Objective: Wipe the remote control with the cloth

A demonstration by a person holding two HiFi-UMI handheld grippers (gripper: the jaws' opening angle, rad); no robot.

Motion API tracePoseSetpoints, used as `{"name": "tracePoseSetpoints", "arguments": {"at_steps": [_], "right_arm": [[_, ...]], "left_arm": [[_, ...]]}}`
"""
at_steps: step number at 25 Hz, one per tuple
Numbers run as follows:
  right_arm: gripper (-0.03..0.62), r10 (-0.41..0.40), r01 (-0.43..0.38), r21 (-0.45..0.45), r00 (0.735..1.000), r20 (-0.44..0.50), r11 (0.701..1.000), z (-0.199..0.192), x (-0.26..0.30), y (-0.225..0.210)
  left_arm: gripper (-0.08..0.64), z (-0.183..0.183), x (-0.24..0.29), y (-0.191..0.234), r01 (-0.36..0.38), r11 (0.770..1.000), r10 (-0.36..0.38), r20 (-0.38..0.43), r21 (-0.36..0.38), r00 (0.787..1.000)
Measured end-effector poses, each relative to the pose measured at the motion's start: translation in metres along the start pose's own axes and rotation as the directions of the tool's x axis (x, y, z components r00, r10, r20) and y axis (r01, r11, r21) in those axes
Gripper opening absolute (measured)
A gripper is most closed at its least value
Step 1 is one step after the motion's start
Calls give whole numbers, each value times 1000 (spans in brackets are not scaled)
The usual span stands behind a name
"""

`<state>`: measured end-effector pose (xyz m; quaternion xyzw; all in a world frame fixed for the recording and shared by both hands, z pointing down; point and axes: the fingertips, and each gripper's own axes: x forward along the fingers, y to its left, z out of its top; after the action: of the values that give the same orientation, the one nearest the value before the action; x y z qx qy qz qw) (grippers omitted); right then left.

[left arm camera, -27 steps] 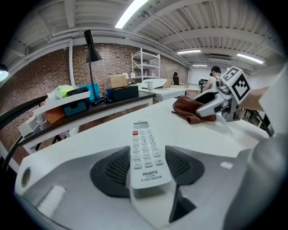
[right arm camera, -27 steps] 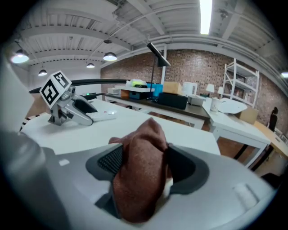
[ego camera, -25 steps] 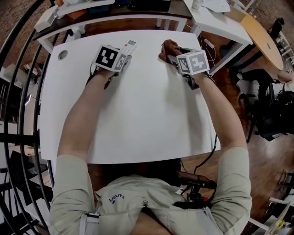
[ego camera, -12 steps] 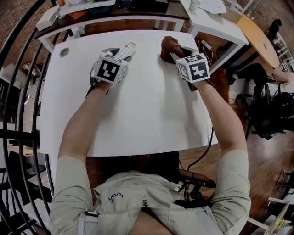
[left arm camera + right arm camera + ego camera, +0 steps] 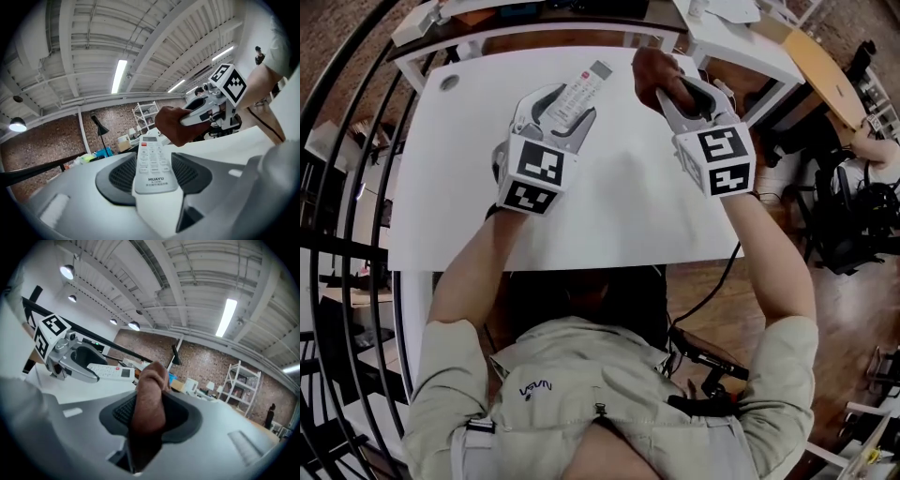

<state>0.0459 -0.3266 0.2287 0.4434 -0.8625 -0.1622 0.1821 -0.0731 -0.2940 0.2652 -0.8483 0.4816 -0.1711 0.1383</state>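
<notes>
So that wiping can begin at upper centre, the left gripper (image 5: 562, 103) is clasping the remote control (image 5: 587, 82), the right gripper's (image 5: 680, 90) just-closing jaws pinching the brown cloth (image 5: 651, 67).

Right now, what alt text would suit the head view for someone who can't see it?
Seen from above, a person holds a white remote control in the left gripper and a brown cloth in the right gripper, whose jaws have just closed on it, over a white table.
</notes>
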Motion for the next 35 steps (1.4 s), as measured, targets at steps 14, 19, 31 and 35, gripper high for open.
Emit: {"name": "tracePoseSetpoints", "arguments": {"at_steps": [14,19,31,35], "right_arm": [[126,15,40,-359,989,150,933,65,-134,98],[126,155,-103,-419,983,93,902,60,-145,153],[121,69,8,-351,976,208,936,87,-163,124],[121,-111,199,-346,960,257,917,98,-165,85]], "left_arm": [[242,64,-110,-96,-153,969,98,264,194,959],[242,64,-117,-109,-172,954,98,289,245,952],[242,55,-129,-119,-200,928,101,305,313,947],[242,55,-131,-125,-206,915,95,311,347,946]]}}
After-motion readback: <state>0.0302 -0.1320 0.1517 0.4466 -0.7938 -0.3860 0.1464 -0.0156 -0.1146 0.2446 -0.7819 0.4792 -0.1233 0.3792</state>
